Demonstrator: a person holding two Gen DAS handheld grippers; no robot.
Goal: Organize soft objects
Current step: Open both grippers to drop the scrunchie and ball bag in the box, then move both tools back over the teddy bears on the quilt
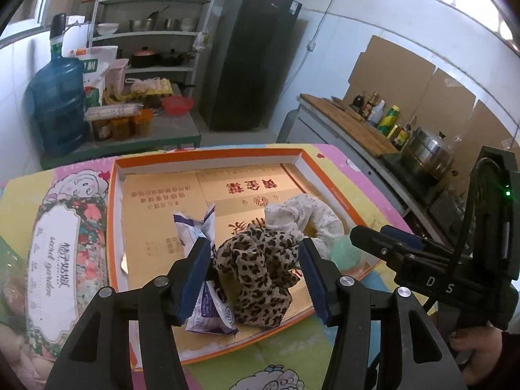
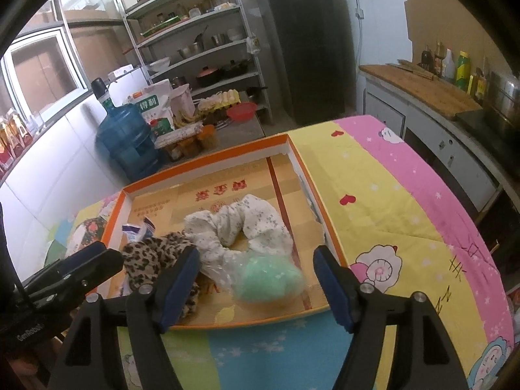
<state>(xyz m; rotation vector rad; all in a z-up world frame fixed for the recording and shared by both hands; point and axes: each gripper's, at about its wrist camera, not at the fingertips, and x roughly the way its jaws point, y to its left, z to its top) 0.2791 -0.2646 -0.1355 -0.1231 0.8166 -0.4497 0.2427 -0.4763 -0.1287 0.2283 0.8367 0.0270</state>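
A shallow orange-rimmed cardboard tray [image 1: 112,214] sits on a table draped in a pastel cartoon-print cloth [image 2: 383,195], holding a small heap of soft goods. In the left wrist view, the left gripper [image 1: 255,274] hangs wide above the tray's near edge, its blue-padded fingers [image 1: 195,276] flanking a leopard-print scrunchie [image 1: 260,273] without closing on it. A crumpled white-and-purple packet [image 1: 209,317] lies at the scrunchie's 8 o'clock, touching it, partly behind the left finger. A white floral scrunchie [image 1: 305,214] rests at the leopard one's 1 o'clock, against it. In the right wrist view, the right gripper [image 2: 256,281] is likewise spread wide and holds nothing; between its fingers lies a mint-green puff in clear plastic wrap [image 2: 266,278], near the tray's front right corner and overlapping the white floral scrunchie at its 11 o'clock. The leopard scrunchie sits at the puff's 9 o'clock, partly hidden behind the right gripper's left finger. A blue water jug [image 2: 125,139] and a black refrigerator [image 2: 302,48] stand in the kitchen beyond.
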